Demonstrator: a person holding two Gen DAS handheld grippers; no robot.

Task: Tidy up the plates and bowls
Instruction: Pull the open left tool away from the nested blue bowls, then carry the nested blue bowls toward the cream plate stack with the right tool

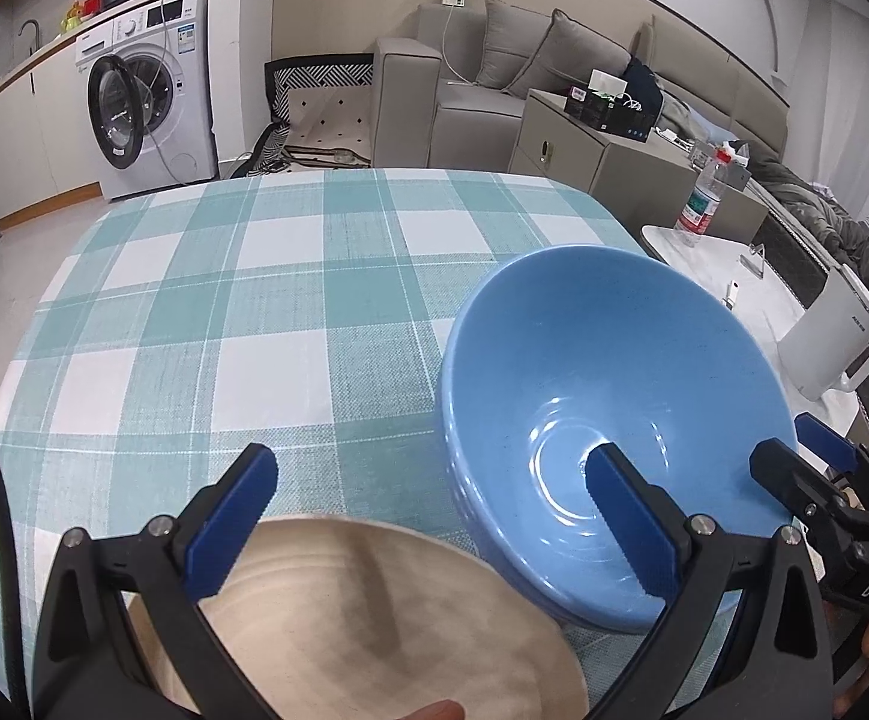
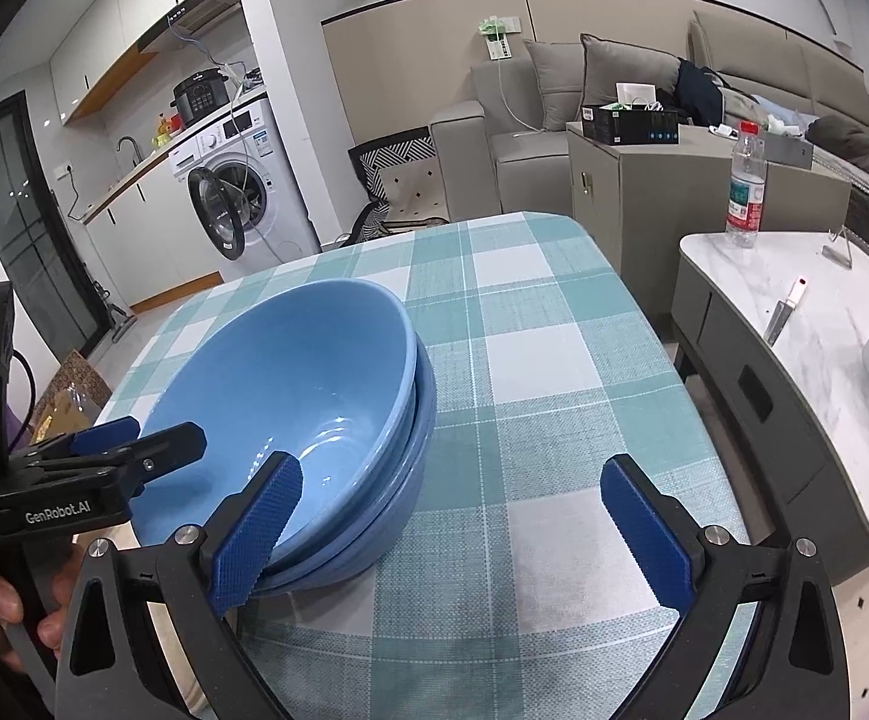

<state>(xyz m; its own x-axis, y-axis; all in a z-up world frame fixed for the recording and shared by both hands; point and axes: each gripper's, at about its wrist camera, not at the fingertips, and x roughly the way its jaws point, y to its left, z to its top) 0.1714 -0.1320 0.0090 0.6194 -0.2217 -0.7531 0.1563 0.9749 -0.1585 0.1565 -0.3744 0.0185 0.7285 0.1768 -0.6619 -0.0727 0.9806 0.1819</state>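
Left wrist view, going left to right: the left gripper (image 1: 431,468) is wide open and holds nothing. Under it, near the front edge of the checked table (image 1: 224,276), lies a flat tan plate (image 1: 386,618). Just to the right sits a stack of blue bowls (image 1: 608,396), mouths up, with the top bowl tipped a little. Bowls and plate are round, so no side is longer.

In the right wrist view, the right gripper (image 2: 452,519) is wide open too, with nothing in it. Its left finger is at the near rim of the bowls; I cannot tell if it touches.

The stacking looks nearly done. To do it well, I think the top bowl should be nudged gently until it sits level.
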